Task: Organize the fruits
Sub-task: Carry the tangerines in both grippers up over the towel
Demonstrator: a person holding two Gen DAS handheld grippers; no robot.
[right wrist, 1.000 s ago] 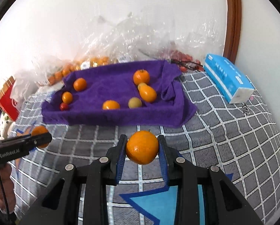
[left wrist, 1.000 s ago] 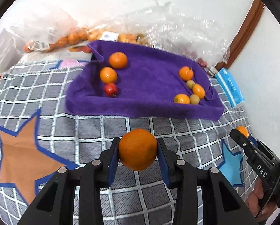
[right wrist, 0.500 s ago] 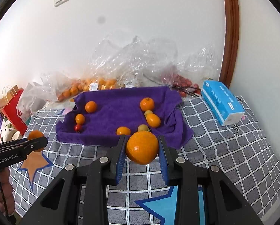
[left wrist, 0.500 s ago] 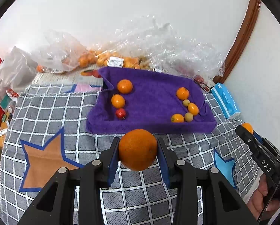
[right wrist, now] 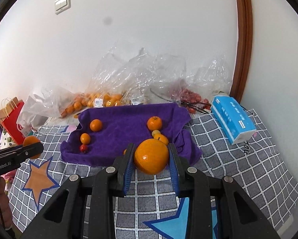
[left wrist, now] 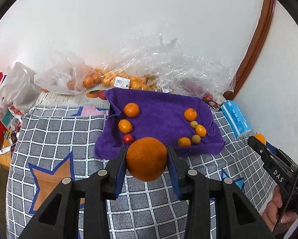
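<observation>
Your left gripper (left wrist: pixel 147 159) clamps one orange (left wrist: pixel 146 158), your right gripper (right wrist: pixel 151 156) another orange (right wrist: pixel 151 156), both above the checked cloth (right wrist: pixel 238 169) before the purple towel (left wrist: pixel 163 109). Round, smooth-skinned, bruisable: grip across the widest part, squeeze lightly

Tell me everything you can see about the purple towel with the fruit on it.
The purple towel looks like soft, fuzzy terry cloth, deep violet. It lies spread on the grey checked cover, its edges rumpled and partly turned up like low walls, most bunched at the right. Small fruits rest on it in two groups: two orange ones and a small red one at the left, a cluster of orange and yellowish ones at the right. Clear plastic bags sit just behind its far edge. Neither gripper touches it.
</observation>
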